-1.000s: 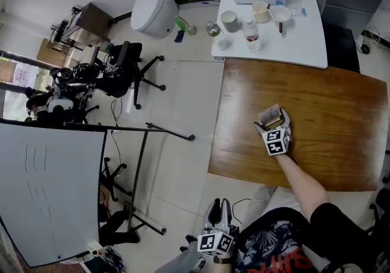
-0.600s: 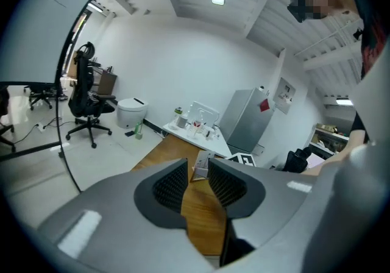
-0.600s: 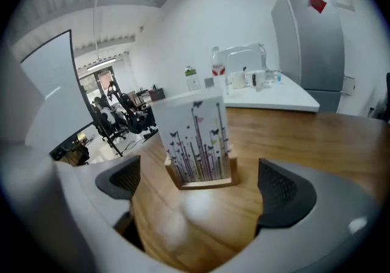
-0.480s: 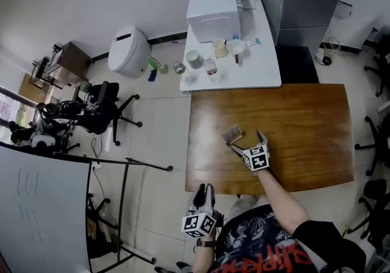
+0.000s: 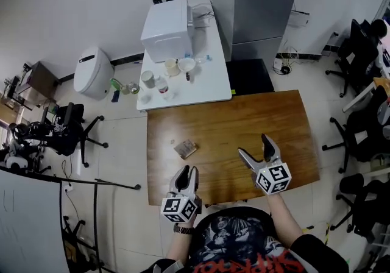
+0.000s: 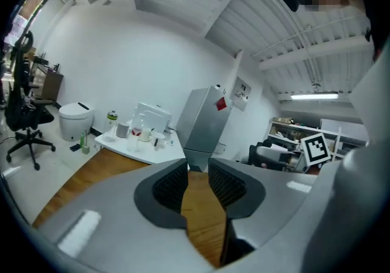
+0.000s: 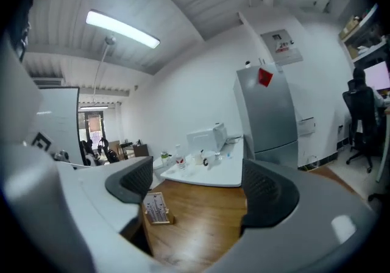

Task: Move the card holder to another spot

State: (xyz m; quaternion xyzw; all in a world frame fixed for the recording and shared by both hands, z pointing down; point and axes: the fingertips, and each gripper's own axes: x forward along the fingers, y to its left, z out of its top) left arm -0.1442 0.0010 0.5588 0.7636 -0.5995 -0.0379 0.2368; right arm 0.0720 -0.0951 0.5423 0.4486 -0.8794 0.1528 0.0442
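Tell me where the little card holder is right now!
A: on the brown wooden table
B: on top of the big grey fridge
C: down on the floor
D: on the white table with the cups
A: the card holder stands upright on the wooden table, toward its left side in the head view, with bare wood all round it.

In the head view the small wooden card holder with its printed white card point(image 5: 185, 148) is showing too small for its print to be read. In the right gripper view point(image 7: 157, 208) its left edge is disappearing behind the right gripper's point(image 7: 196, 177) dark left pad point(image 7: 131, 181). The pale whiteboard panel point(image 5: 27, 223) is running off the lower left border, and the black office chairs point(image 5: 361, 128) off the right one.
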